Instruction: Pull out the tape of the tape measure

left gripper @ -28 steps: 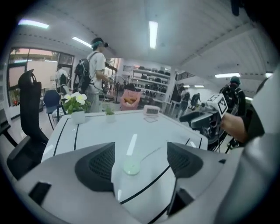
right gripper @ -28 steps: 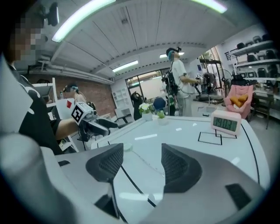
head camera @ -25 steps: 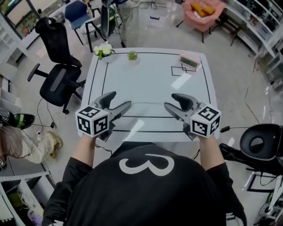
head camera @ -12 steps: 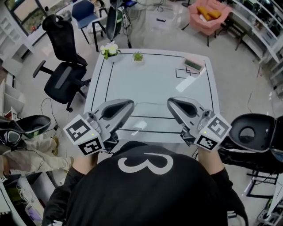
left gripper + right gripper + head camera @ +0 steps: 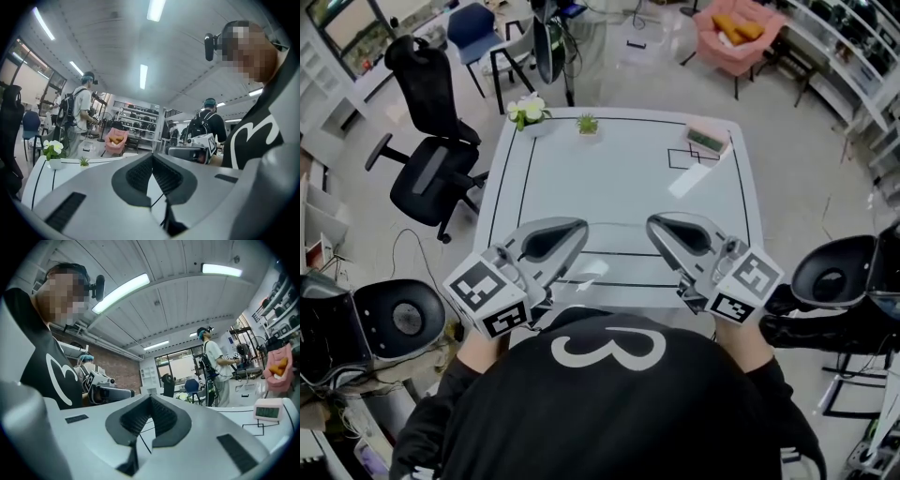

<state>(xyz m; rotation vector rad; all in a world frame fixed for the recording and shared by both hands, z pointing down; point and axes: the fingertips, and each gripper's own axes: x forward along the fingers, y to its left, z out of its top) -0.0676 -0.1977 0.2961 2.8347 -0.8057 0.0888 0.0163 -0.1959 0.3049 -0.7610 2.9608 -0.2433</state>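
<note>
My left gripper (image 5: 581,226) and right gripper (image 5: 651,225) hover side by side over the near edge of the white table (image 5: 619,183). Their tips point towards the middle. Both are shut with nothing between the pads, as the left gripper view (image 5: 152,157) and the right gripper view (image 5: 151,399) show. A small pink-and-green boxy object (image 5: 705,139) lies at the table's far right corner, far from both grippers; it also shows in the right gripper view (image 5: 269,411). I cannot tell whether it is the tape measure.
A vase of white flowers (image 5: 525,111) and a tiny green plant (image 5: 587,123) stand along the far edge. Black office chairs (image 5: 427,178) stand left of the table, round stools (image 5: 398,319) at both near sides, a pink armchair (image 5: 733,28) behind. People stand in the background.
Both grippers' jaws have gone from open to shut. The hands have rolled, so the marker cubes sit lower and nearer my body. The view has shifted a little.
</note>
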